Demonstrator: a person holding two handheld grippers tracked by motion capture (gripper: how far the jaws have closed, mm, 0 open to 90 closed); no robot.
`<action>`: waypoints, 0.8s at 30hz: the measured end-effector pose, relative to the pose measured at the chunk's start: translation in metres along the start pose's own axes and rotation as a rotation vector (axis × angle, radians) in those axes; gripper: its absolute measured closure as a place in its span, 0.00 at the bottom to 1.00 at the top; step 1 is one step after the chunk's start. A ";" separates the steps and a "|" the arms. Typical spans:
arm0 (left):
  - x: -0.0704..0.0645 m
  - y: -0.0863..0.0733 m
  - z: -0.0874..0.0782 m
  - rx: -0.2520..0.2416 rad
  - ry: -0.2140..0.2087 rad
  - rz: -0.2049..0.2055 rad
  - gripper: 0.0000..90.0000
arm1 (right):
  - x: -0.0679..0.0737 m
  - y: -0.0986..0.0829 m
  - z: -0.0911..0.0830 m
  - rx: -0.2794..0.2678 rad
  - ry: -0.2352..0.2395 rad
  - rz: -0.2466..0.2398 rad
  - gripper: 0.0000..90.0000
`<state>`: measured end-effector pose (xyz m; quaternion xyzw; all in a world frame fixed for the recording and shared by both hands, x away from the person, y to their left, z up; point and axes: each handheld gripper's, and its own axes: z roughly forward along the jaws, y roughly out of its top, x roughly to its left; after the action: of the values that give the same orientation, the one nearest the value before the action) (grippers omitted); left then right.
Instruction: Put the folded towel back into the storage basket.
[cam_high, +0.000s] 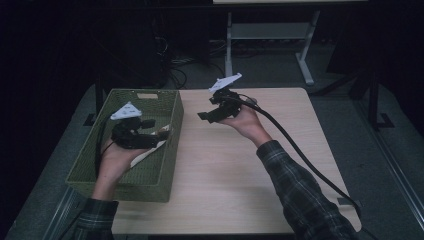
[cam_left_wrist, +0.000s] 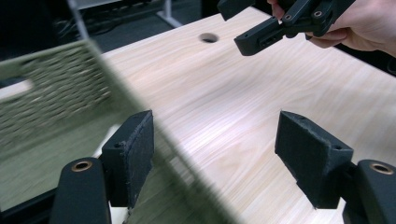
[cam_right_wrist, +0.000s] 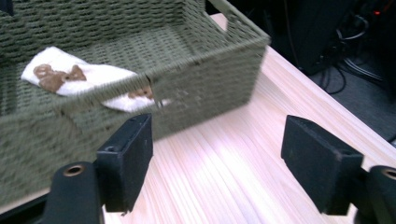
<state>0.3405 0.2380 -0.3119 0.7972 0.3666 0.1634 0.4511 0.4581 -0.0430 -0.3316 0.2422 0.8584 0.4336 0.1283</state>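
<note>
1. Nearest the lens in the high view, two plaid sleeves come up from the bottom edge, each hand gripping a hand-held gripper.
2. At centre left of that view, the left hand-held gripper hangs over the green woven basket, its tips close to the basket's right wall. In the left gripper view its jaws stand wide apart with nothing between them, one over the basket, the other over the wood.
3. Just above the middle of the high view, the right hand-held gripper is raised above the desk, pointing left toward the basket. In the right gripper view its jaws are likewise spread and bare, with pale wood between them.
4. A white cloth with brown marks lies on the basket floor, at upper left of the right gripper view; in the high view a pale strip of it shows beside the left hand.
5. The basket sits on the desk's left part, overhanging the left edge.
6. A thick black cable trails from the right hand-held gripper to the lower right of the high view.
</note>
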 end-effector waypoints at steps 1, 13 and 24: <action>-0.005 0.003 0.005 -0.002 -0.008 0.003 0.30 | -0.002 -0.004 -0.007 -0.001 -0.003 0.006 0.26; -0.059 0.017 0.064 0.009 -0.105 0.081 0.27 | -0.017 -0.073 -0.074 -0.029 -0.070 0.093 0.21; -0.088 -0.009 0.110 0.045 -0.159 0.126 0.26 | -0.021 -0.157 -0.117 -0.030 -0.143 0.177 0.20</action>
<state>0.3415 0.1106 -0.3726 0.8390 0.2823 0.1193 0.4496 0.3775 -0.2130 -0.3886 0.3455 0.8156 0.4377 0.1542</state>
